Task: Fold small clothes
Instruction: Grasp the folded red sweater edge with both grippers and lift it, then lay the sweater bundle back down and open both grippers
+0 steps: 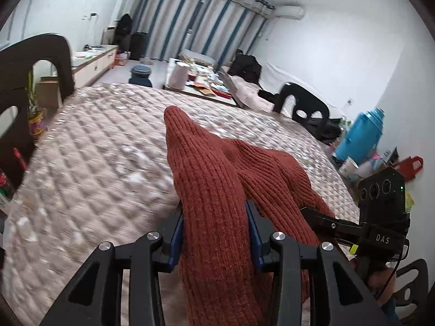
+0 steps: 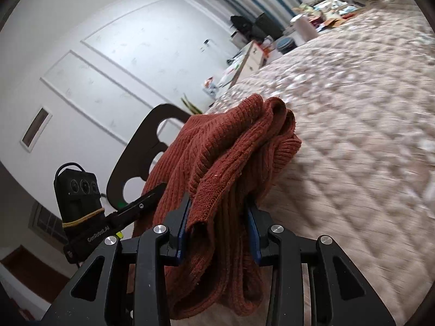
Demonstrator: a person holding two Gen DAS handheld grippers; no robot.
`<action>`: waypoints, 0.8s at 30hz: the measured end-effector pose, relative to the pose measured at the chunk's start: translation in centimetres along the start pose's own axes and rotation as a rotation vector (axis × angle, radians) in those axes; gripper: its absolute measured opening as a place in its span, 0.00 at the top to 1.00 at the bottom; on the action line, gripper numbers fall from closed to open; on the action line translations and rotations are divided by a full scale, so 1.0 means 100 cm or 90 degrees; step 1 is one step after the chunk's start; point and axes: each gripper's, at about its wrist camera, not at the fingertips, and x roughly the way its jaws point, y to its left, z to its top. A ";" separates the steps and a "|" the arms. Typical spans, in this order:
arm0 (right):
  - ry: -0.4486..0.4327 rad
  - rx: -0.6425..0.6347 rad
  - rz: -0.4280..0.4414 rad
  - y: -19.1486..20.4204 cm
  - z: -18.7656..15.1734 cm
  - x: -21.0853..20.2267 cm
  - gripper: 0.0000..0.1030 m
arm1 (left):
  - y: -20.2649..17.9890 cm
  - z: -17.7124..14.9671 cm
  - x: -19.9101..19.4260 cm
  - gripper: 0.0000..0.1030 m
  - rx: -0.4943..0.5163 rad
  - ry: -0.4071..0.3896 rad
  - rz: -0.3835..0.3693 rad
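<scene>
A rust-red ribbed knit garment (image 1: pixel 214 179) hangs bunched between both grippers above a quilted beige bed cover (image 1: pixel 95 141). My left gripper (image 1: pixel 214 228) is shut on a thick fold of the knit, its blue pads pressed into the cloth on both sides. In the left wrist view the right gripper (image 1: pixel 320 217) bites into the same garment at the right. My right gripper (image 2: pixel 218 222) is shut on a bundled edge of the garment (image 2: pixel 233 146), which sags below the fingers. The left gripper (image 2: pixel 152 194) shows at the left of that view, its tip in the cloth.
Dark chair backs stand at the bed's edges (image 1: pixel 32 62) (image 1: pixel 301 103) (image 2: pixel 146 146). A cluttered low table (image 1: pixel 206 81) lies beyond the bed. A blue thermos (image 1: pixel 361 133) and cups sit at the right. White panelled wall (image 2: pixel 108 54) fills the right wrist view's left side.
</scene>
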 end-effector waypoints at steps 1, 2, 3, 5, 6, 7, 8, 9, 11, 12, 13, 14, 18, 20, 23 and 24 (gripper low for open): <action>0.002 -0.003 0.002 0.002 0.001 0.006 0.65 | 0.007 0.002 -0.001 0.58 -0.002 -0.002 0.002; 0.004 -0.006 0.005 0.004 0.001 0.013 0.64 | 0.012 0.003 -0.001 0.58 -0.005 -0.004 0.005; 0.007 -0.010 0.008 0.004 0.001 0.023 0.64 | 0.020 0.003 -0.001 0.58 -0.009 -0.005 0.008; 0.016 -0.009 0.008 0.002 0.000 0.034 0.64 | 0.032 0.001 0.005 0.58 -0.015 0.002 0.014; 0.028 -0.007 0.002 -0.003 -0.001 0.042 0.63 | 0.038 -0.002 0.010 0.58 -0.017 0.012 0.022; 0.039 -0.004 -0.011 -0.007 -0.003 0.047 0.61 | 0.044 -0.006 0.017 0.58 -0.021 0.027 0.031; 0.053 0.000 -0.029 -0.013 -0.006 0.050 0.60 | 0.049 -0.010 0.022 0.57 -0.025 0.039 0.037; 0.058 0.000 -0.036 -0.017 -0.009 0.052 0.57 | 0.055 -0.013 0.024 0.55 -0.029 0.042 0.037; 0.050 -0.005 -0.034 -0.020 -0.012 0.043 0.56 | 0.060 -0.017 0.020 0.53 -0.044 0.033 0.025; 0.048 -0.013 -0.041 -0.018 -0.012 0.039 0.56 | 0.061 -0.017 0.017 0.53 -0.047 0.028 0.024; 0.041 -0.030 -0.058 -0.014 -0.012 0.031 0.56 | 0.061 -0.017 0.012 0.53 -0.044 0.020 0.030; 0.034 -0.044 -0.071 -0.010 -0.011 0.026 0.56 | 0.059 -0.017 0.006 0.53 -0.037 0.010 0.041; -0.040 -0.137 -0.121 0.024 -0.001 0.000 0.56 | 0.043 -0.014 -0.014 0.55 -0.014 -0.040 0.067; -0.049 -0.173 -0.139 0.038 0.003 0.003 0.62 | 0.030 -0.013 -0.020 0.55 0.002 -0.056 0.054; -0.020 -0.209 -0.157 0.047 0.005 0.028 0.78 | 0.021 -0.018 -0.012 0.55 0.031 -0.046 0.046; -0.010 -0.216 -0.164 0.048 0.004 0.039 0.80 | 0.021 -0.020 -0.006 0.55 0.034 -0.035 0.051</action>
